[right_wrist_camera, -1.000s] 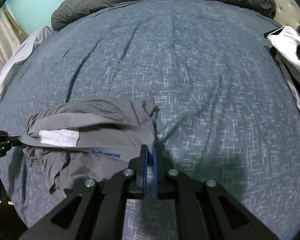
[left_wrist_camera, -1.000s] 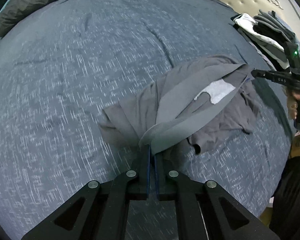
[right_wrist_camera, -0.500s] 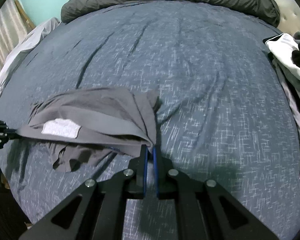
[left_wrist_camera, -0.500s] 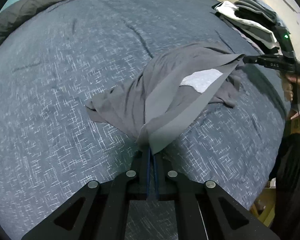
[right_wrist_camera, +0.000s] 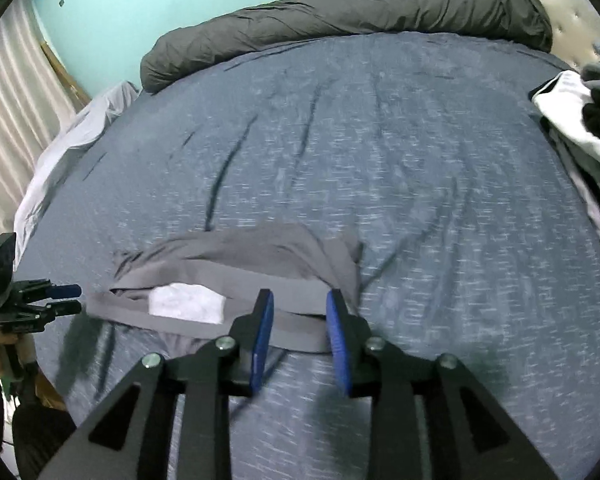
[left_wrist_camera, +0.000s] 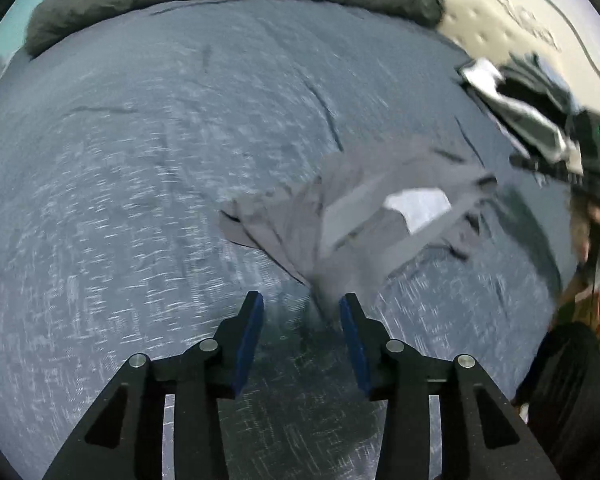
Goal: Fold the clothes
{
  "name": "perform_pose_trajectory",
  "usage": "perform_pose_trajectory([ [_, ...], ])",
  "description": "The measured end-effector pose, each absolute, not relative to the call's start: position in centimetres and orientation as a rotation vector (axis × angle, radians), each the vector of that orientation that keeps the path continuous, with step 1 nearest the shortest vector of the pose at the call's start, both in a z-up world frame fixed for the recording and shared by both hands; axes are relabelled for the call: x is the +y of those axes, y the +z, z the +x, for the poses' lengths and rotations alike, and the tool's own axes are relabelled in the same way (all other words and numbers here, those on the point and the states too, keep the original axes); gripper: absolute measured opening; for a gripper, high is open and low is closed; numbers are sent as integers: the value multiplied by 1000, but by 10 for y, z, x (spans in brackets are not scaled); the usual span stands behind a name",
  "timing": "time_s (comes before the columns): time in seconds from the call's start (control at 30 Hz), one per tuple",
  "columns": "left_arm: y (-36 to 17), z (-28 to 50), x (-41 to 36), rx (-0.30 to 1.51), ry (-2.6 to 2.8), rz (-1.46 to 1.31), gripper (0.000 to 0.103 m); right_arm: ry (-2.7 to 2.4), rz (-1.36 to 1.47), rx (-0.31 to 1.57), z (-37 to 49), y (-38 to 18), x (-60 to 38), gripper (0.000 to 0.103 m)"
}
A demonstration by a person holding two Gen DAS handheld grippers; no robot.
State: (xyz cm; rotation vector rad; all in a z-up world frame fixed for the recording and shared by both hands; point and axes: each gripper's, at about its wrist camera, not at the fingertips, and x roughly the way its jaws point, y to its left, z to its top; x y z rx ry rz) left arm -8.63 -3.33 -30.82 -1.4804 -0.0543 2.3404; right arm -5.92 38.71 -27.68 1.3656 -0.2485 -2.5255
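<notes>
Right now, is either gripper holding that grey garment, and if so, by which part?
Neither. The left gripper and right gripper are both open; the grey garment lies loose on the bed.

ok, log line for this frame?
left gripper open | right gripper open | grey garment released, flat on blue bedspread | fold not yet started

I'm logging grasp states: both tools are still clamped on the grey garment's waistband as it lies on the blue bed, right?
Not quite. Both tools are open, not clamped. The left wrist view shows the left tool spread apart, and the right wrist view shows the right tool likewise. The grey garment does lie on the blue bed, released.
</notes>
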Motion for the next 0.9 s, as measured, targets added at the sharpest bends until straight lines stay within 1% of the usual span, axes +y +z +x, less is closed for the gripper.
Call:
perform_pose_trajectory([
  [0.07, -313, -111, -37, -119, 2342, -1496, 44, -2508, 1370, -247, -64, -283, 373, 27],
  [0.13, -322, -120, -38, -147, 2362, -1518, 44, -2481, 1367, -260, -68, -289, 355, 27],
  [0.37, -334, -121, -41, -283, 2395, -1493, 44, -2380, 1359, -290, -79, -307, 294, 28],
  [0.5, -332, -116, -32, -219, 2384, -1467, 44, -2318, 1359, -251, -79, -316, 261, 29],
  [0.67, -350, -121, -28, -284, 2327, -1499, 43, -2287, 1374, -215, -74, -330, 242, 29],
  [0.8, -337, -113, -23, -222, 2327, -1475, 43, -2305, 1353, -254, -69, -333, 250, 29],
  [0.87, -339, -112, -19, -211, 2336, -1476, 43, -2311, 1343, -287, -71, -333, 253, 29],
  [0.9, -338, -112, -17, -204, 2339, -1473, 37, -2310, 1338, -304, -72, -333, 255, 29],
])
